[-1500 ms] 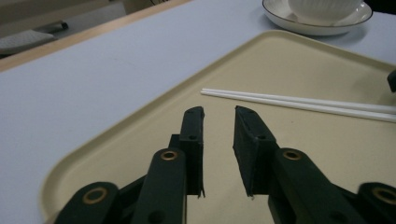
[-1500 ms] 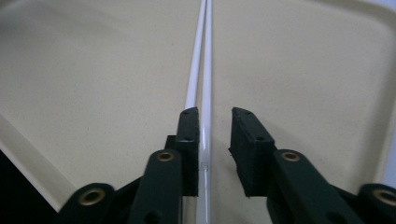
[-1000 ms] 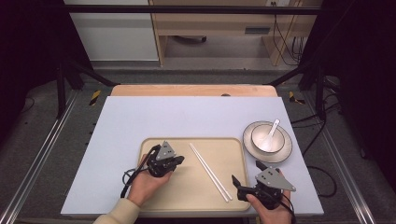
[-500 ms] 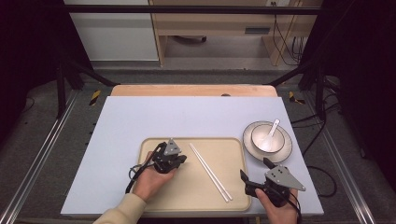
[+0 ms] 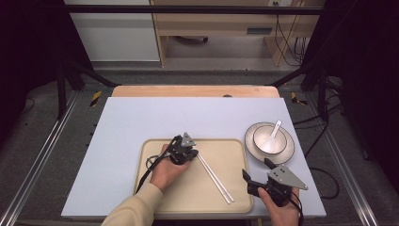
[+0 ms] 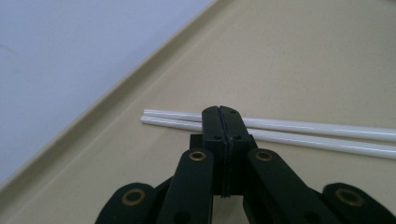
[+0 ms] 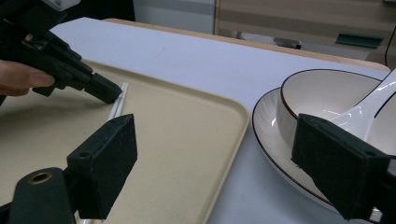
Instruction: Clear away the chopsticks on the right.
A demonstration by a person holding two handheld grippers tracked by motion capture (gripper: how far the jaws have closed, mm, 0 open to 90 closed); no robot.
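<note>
— Chopsticks first: where do they lie?

— A pair of slim white plastic chopsticks (image 5: 215,177) lies side by side on the beige rounded-corner plastic tray (image 5: 235,150), running slantwise from the tray's middle toward its near right corner. The tray sits on the pale blue-grey counter (image 5: 141,117).

— And the left gripper?

— The left gripper (image 5: 190,156), black with a grey three-cornered plate on top, is held in the person's left hand (image 5: 164,172) over the tray. Its tip is at the far end of the chopsticks. In the left gripper view its jaws are pressed flat together, nothing between them, and the two white sticks (image 6: 299,133) pass just beyond the tip. Whether the tip touches them, I cannot tell.

— The right one?

— The right gripper (image 5: 256,173) sits at the tray's near right corner, held in the right hand (image 5: 280,209), its jaws spread wide apart and empty. In the right gripper view the two black pads frame the tray's corner and the counter.

— Anything else on the counter?

— To the right of the tray, apart from it, stands a white round plate with a dark rim (image 5: 287,153). On it rests a white bowl with a dark rim (image 5: 263,134), and a white ceramic spoon (image 5: 273,132) leans in the bowl, its handle pointing away and to the right.
</note>
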